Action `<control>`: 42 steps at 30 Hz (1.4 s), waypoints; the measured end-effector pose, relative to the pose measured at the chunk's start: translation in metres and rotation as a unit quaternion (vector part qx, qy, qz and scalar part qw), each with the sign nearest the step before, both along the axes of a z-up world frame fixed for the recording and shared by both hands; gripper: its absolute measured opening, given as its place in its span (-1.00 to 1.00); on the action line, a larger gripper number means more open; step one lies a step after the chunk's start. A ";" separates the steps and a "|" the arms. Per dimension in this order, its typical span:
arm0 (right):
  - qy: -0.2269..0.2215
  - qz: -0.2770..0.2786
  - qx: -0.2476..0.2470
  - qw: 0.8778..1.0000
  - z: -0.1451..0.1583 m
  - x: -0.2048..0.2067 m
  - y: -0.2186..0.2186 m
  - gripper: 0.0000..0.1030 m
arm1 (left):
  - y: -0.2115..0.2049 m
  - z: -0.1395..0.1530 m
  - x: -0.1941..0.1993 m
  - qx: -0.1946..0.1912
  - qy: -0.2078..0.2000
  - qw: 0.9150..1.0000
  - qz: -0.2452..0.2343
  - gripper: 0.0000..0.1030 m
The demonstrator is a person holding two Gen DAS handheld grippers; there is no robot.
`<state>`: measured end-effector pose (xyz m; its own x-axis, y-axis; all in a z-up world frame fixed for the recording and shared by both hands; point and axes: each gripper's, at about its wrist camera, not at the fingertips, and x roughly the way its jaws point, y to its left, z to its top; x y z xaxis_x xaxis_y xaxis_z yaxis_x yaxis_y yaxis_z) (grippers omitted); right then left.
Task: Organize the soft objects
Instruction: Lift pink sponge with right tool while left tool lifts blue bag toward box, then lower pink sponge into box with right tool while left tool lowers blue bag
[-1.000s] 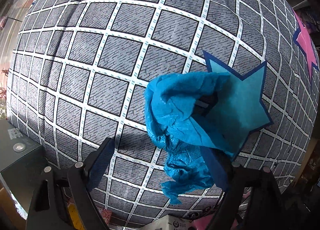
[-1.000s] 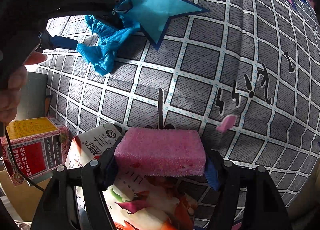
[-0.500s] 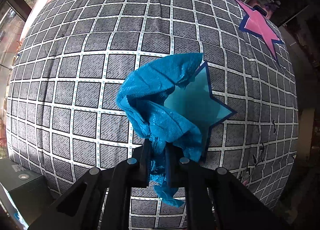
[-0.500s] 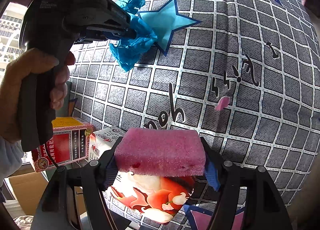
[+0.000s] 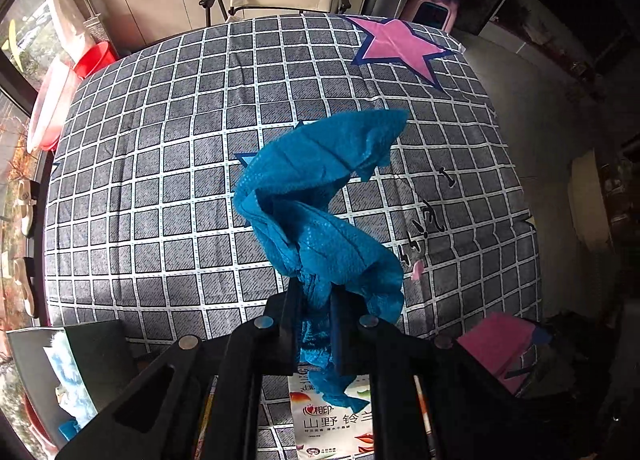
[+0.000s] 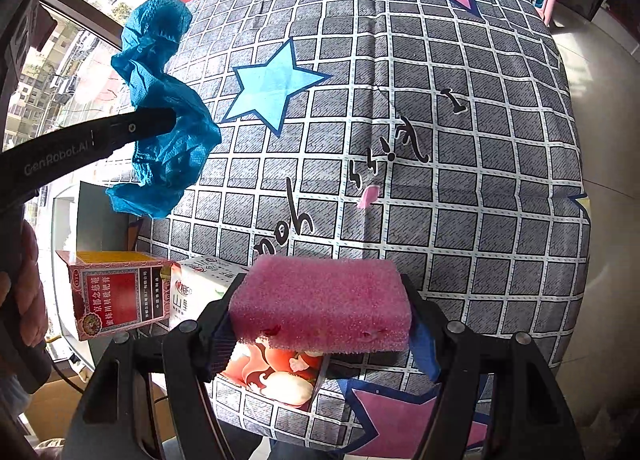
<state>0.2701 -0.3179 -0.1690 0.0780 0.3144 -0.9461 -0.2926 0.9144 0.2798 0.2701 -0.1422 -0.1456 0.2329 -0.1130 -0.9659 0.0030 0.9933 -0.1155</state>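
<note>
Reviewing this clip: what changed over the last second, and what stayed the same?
The left claw closed on the blue cloth lying on the checked cover and lifted it clear; it now hangs off the surface. The right claw also rose, the cover looking farther away. Unchanged: the pink sponge stays gripped in the right claw.

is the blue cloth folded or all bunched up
Bunched up. The crinkled blue cloth hangs in twisted, irregular folds from the shut left tool, clear of the checked bedspread.
</note>
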 end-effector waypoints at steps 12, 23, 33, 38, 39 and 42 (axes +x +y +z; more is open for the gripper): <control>-0.035 0.010 -0.005 0.999 0.032 -0.035 0.039 0.39 | 0.022 0.056 -0.057 0.017 -0.052 0.999 0.000 -0.77; -0.084 0.059 0.004 0.995 0.074 -0.062 0.112 0.39 | 0.101 0.091 -0.121 0.012 -0.088 0.994 0.064 -0.77; -0.108 0.153 0.008 0.982 0.097 -0.093 0.202 0.39 | 0.177 0.093 -0.194 0.016 -0.086 0.983 0.160 -0.77; -0.120 0.211 0.011 0.970 0.106 -0.114 0.247 0.39 | 0.209 0.085 -0.236 0.019 -0.077 0.974 0.214 -0.77; -0.122 0.222 0.012 0.967 0.107 -0.118 0.255 0.39 | 0.215 0.083 -0.244 0.020 -0.073 0.971 0.225 -0.77; -0.126 0.255 0.014 0.959 0.110 -0.132 0.281 0.39 | 0.230 0.076 -0.266 0.027 -0.063 0.965 0.253 -0.77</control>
